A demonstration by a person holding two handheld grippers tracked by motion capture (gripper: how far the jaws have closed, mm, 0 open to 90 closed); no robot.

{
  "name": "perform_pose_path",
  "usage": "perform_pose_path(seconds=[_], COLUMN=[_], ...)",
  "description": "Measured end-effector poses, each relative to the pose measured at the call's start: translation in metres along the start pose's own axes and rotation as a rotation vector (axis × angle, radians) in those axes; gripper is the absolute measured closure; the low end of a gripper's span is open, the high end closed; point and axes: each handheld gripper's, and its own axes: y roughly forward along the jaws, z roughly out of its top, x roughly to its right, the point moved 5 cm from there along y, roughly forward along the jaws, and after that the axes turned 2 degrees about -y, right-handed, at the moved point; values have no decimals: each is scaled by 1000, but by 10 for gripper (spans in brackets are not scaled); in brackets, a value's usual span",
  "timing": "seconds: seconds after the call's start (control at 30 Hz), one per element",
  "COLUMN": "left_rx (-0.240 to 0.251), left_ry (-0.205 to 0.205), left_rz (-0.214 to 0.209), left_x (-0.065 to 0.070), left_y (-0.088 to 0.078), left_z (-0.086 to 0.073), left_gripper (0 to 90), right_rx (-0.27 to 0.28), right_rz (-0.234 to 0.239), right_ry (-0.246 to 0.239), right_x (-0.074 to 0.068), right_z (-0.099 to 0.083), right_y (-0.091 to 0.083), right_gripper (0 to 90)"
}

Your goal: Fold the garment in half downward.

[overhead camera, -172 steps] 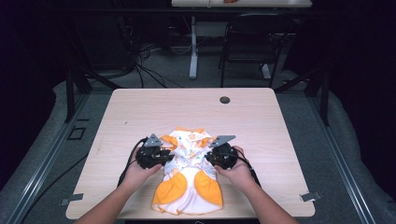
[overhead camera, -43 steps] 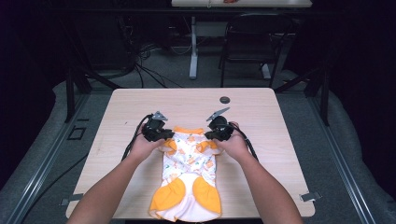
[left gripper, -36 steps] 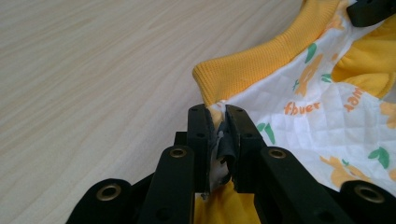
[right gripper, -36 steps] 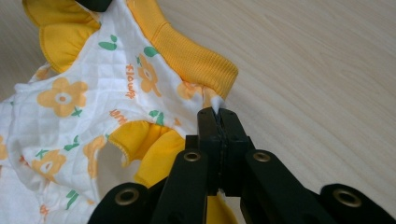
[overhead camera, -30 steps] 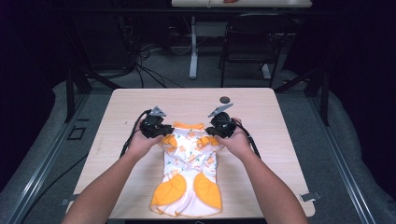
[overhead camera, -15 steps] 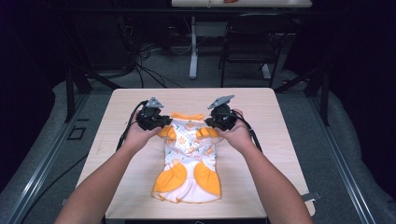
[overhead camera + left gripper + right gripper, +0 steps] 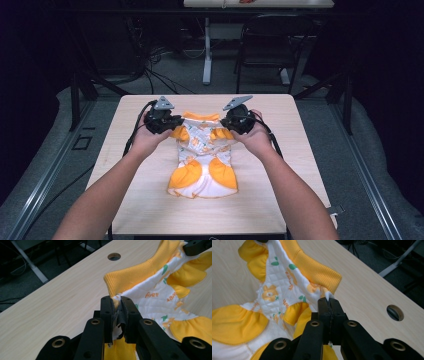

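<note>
I have the left hand-held gripper (image 7: 167,121) clamped tight on one shoulder of the orange-and-white baby garment (image 7: 202,157), and the right hand-held gripper (image 7: 235,120) pinched on the other. The top is lifted; its lower hem lies on the bench (image 7: 280,200).

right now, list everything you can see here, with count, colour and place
baby garment: 1, white quilted with orange ruffles and ribbed collar, table centre, top end held up by both grippers
table: 1, light wood, centre of view
cable hole: 1, dark, round, far table edge
chair: 1, black, on floor behind table
far table legs: white, background floor
left gripper: 1, black, shut on garment's shoulder
right gripper: 1, black, shut on other shoulder
forearms: 2, bare, from bottom edge
</note>
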Motion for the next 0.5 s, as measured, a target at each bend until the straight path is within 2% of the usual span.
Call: perform_pose_path(seconds=[0.2, 0.5], left_rx=[-27, -21], left_ry=[17, 23], left_rz=[-15, -40], left_x=[7, 16], left_y=[5, 4], left_z=[-13, -23], left_gripper=[811, 811], right_rx=[-26, -35], right_rz=[7, 22], right_ry=[-18, -34], right_x=[-7, -15], right_z=[-14, -26], right_y=[6, 5], right_gripper=[893, 893])
